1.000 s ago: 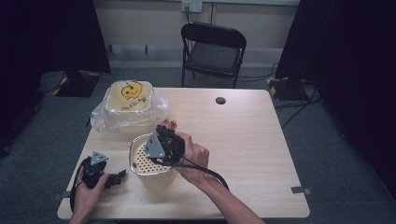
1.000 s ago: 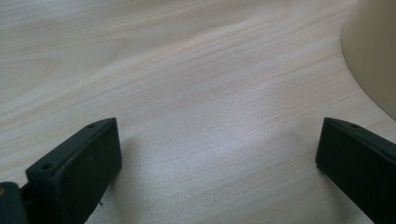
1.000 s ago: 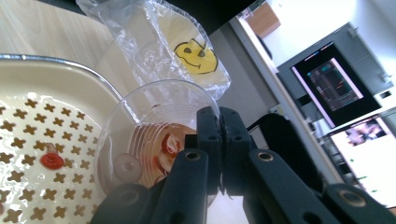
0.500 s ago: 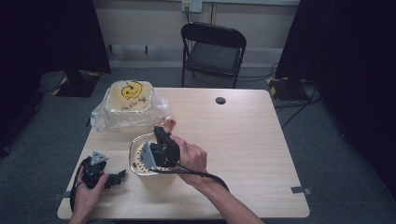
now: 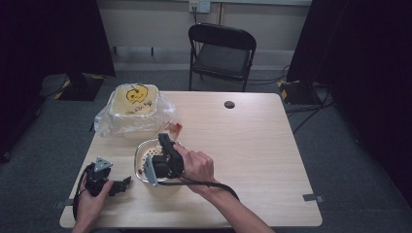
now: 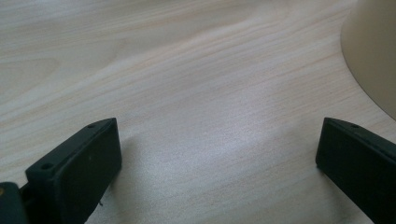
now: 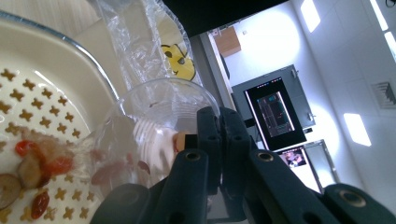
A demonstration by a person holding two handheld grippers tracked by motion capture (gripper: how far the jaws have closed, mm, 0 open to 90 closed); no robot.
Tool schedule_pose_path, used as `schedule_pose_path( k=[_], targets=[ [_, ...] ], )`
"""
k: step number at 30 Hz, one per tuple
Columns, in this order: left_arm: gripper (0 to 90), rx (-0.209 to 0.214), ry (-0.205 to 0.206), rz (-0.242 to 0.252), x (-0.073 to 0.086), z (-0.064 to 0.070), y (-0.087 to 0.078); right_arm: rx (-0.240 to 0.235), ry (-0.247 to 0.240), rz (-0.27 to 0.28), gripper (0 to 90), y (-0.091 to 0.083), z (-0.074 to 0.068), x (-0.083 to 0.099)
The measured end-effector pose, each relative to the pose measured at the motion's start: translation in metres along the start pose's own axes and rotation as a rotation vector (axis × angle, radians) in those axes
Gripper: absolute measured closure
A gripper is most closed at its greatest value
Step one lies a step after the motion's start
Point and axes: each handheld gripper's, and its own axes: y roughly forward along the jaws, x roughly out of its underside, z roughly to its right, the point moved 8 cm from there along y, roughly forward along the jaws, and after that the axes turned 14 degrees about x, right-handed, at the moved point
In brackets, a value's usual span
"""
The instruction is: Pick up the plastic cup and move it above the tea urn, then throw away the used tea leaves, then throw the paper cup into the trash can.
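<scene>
My right gripper (image 7: 219, 128) is shut on the rim of a clear plastic cup (image 7: 163, 107), which lies tipped on its side over a cream strainer bowl (image 7: 51, 88). A few red and brown dried fruit pieces (image 7: 32, 165) lie on the strainer's cross-shaped holes. In the high view the right gripper (image 5: 165, 144) hangs above the strainer bowl (image 5: 142, 156) at the table's near left. My left gripper (image 5: 124, 183) rests low on the table left of the bowl. Its jaws stand wide open (image 6: 215, 154) over bare wood, with the bowl's outer wall (image 6: 373, 46) just ahead at the right.
A cream box with a yellow smiley face (image 5: 134, 99) sits in a clear plastic bag (image 5: 104, 124) at the far left of the wooden table (image 5: 257, 145). A small red and white scrap (image 5: 174, 127) lies beside it. A black folding chair (image 5: 221, 51) stands beyond the table.
My right gripper has sunk a little toward the near left over the strainer bowl and tipped the cup further. The left gripper has stayed put.
</scene>
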Motion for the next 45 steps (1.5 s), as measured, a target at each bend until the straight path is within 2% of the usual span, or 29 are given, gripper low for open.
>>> schedule_pose_path(
  k=[3,4,5,6,8,9,13,24,32,36,37,40,42,45],
  targets=[
    [0.0,0.0,0.0,0.0,0.0,0.0,0.0,0.008,-0.01,0.002,89.0,0.0,0.0,0.001],
    [0.0,0.001,0.0,0.0,0.0,0.0,0.0,0.031,-0.024,0.007,89.1,0.0,0.0,0.001],
    [0.0,0.0,0.0,0.0,0.0,0.0,0.0,0.031,-0.024,0.007,89.1,0.0,0.0,0.001],
    [0.0,-0.001,-0.001,0.0,0.0,0.0,0.0,0.045,-0.046,0.012,89.1,0.0,-0.001,0.002],
    [0.0,0.001,0.0,0.0,0.0,0.0,0.0,0.054,-0.053,0.014,89.0,-0.001,-0.001,0.002],
    [0.0,0.0,0.0,0.0,0.0,0.0,0.0,0.065,-0.074,0.02,89.0,-0.001,-0.001,0.002],
    [0.0,0.0,0.0,0.0,0.0,0.0,0.0,0.093,-0.109,0.037,89.1,-0.001,-0.002,0.002],
    [0.0,0.0,0.001,-0.001,0.0,0.0,0.0,0.14,-0.153,0.065,89.1,-0.004,-0.005,-0.001],
    [0.0,0.003,0.0,-0.002,0.0,0.0,0.0,0.205,-0.207,0.101,89.1,-0.007,-0.003,-0.005],
    [0.0,0.003,0.0,-0.002,0.0,0.0,0.0,0.223,-0.233,0.111,89.1,-0.009,-0.004,-0.006],
    [0.0,0.003,0.0,-0.004,0.0,0.0,0.0,0.243,-0.246,0.119,89.2,-0.01,-0.004,-0.008],
    [0.0,0.003,0.0,-0.003,0.0,0.0,0.0,0.232,-0.243,0.123,89.1,-0.01,-0.003,-0.009],
    [0.0,0.003,-0.001,-0.002,0.0,0.0,0.0,0.246,-0.249,0.127,89.1,-0.01,-0.003,-0.009],
    [0.0,0.004,0.0,-0.002,0.0,0.0,0.0,0.289,-0.283,0.147,89.1,-0.013,-0.001,-0.01]
  ],
)
